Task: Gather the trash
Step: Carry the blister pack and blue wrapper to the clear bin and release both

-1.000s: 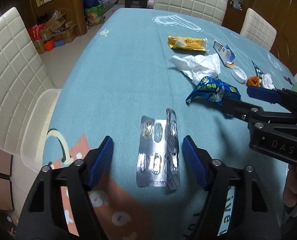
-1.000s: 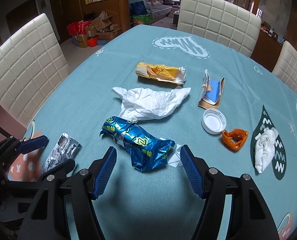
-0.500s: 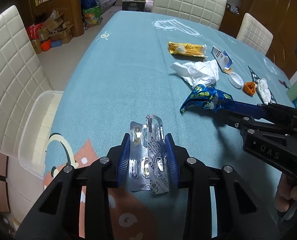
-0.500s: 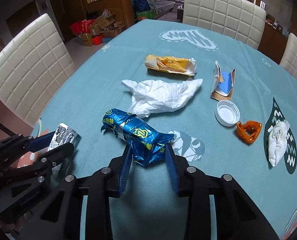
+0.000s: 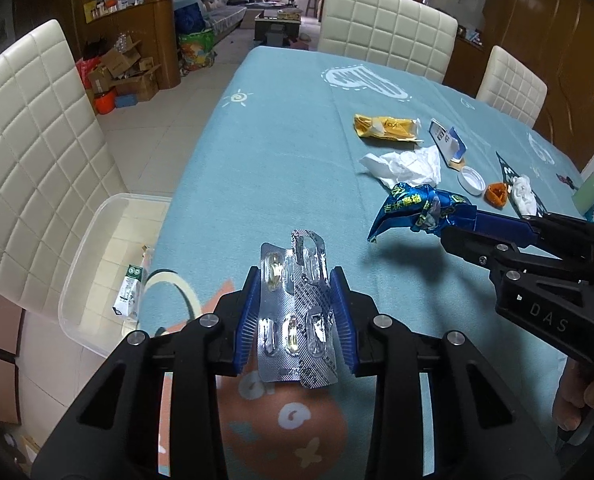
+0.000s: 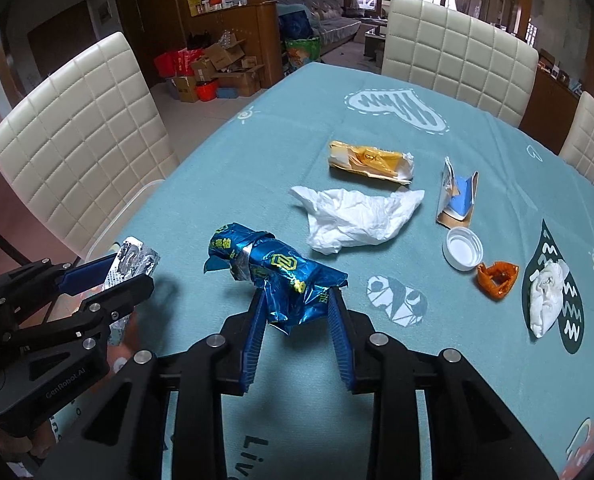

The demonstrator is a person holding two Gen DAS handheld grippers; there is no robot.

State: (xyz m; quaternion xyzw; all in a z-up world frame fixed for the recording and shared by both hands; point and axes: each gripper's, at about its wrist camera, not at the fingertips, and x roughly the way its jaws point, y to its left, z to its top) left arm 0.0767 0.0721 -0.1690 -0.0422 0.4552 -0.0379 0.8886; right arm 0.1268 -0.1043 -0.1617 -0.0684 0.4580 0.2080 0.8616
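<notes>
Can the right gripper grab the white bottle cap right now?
Probably not yet. The right gripper is already shut on the blue wrapper, so its jaws are full. The path to the white bottle cap looks free, though, so it could go after dropping the wrapper.

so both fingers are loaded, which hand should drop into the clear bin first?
Left, probably. The left gripper holds the blister packs, and the clear bin sits just off the table edge on its side. The right gripper, holding the blue wrapper, would have to cross over.

Home dining room: table (image 5: 281, 152), chairs (image 6: 457, 36).
</notes>
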